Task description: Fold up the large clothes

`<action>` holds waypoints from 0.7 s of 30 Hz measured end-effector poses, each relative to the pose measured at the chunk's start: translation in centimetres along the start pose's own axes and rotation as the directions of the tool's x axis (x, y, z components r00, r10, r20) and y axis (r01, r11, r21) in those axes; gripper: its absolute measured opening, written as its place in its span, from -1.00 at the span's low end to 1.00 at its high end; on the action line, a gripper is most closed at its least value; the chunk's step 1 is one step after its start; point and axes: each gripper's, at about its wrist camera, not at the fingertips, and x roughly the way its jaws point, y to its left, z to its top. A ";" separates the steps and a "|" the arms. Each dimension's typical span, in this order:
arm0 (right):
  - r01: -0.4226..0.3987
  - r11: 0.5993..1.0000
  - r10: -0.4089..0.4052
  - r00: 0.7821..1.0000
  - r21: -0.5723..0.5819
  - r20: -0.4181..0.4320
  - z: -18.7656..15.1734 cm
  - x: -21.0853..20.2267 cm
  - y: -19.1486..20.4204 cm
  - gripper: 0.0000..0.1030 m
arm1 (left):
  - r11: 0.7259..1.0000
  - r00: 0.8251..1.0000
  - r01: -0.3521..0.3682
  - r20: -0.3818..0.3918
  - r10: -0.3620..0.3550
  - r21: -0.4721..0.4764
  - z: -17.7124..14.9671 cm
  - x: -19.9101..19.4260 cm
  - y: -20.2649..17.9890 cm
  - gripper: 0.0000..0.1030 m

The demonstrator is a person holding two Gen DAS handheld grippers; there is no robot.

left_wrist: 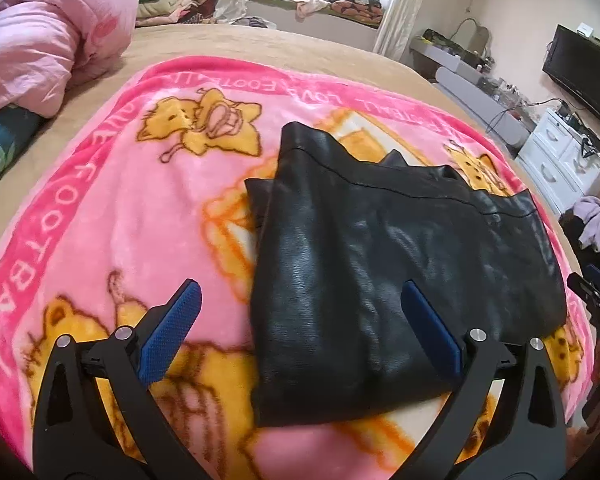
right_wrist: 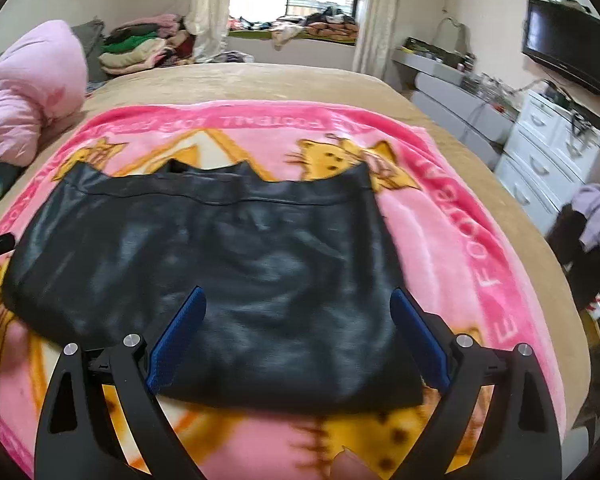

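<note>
Both grippers, left (left_wrist: 300,332) and right (right_wrist: 298,334), I hold spread and empty above the folded black leather garment (right_wrist: 220,272) at frame centre on the pink blanket (right_wrist: 440,232), ready for another fold.

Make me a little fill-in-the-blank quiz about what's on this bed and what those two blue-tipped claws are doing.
1. The black leather garment lies folded on a ____ cartoon blanket.
2. The left gripper has its jaws ____, holding nothing.
3. The right gripper is likewise ____, above the garment's near edge.
4. A ____ quilt is bunched at the bed's far left.

Missing words: pink; open; open; pink
</note>
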 end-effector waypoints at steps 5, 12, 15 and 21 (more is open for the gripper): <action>-0.045 0.998 0.046 0.999 -0.053 0.012 0.4 -0.3 3.1 0.79 | 1.000 1.000 -0.019 0.000 0.019 -0.016 0.3 0.0 0.7 0.82; -0.093 0.989 0.094 0.996 -0.114 0.000 0.1 0.0 6.6 0.78 | 0.998 0.999 -0.032 -0.004 0.032 -0.047 0.6 0.2 1.7 0.82; -0.115 0.985 0.115 0.993 -0.126 -0.004 0.0 0.2 7.8 0.75 | 0.998 0.999 -0.039 -0.007 0.038 -0.056 0.6 0.4 1.9 0.82; -0.214 0.968 0.212 0.977 -0.134 -0.025 -0.3 0.3 9.8 -0.40 | 0.997 0.999 -0.050 -0.020 0.049 -0.059 0.8 1.1 2.2 0.82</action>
